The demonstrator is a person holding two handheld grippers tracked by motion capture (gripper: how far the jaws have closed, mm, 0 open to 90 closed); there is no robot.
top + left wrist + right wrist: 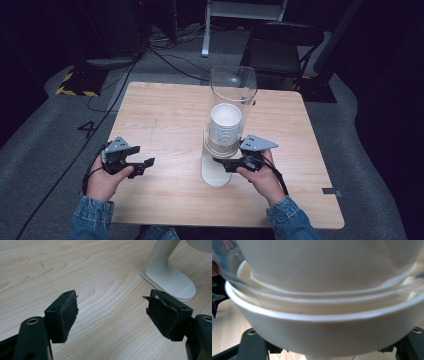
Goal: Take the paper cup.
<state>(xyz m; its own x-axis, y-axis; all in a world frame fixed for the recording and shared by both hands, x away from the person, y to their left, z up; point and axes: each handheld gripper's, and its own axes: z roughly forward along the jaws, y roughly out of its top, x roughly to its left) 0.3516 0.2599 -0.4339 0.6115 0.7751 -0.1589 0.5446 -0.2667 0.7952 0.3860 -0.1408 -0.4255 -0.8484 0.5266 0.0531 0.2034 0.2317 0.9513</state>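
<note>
High view: clear tube [233, 85] above cups [225, 125]

We see much bare table [165, 115] left of the cup dispenser [225, 135], which blocks the middle; the left gripper [111, 312], jaws apart, has free wood ahead.

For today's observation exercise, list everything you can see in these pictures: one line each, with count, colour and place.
Table: one, light wood, centre.
Tube: one, clear, upright over the cups, mid-table.
Cups: one stack, white, inside the tube; count unclear.
Stand: one, white, under the tube.
Chair: one, black, beyond the table.
Cables: several, black, on the floor behind.
Left tool: one, black, open, over the table's left.
Right tool: one, black, at the stand; jaws around the lowest cup.
Hands: two, denim sleeves, bottom edge.
</note>
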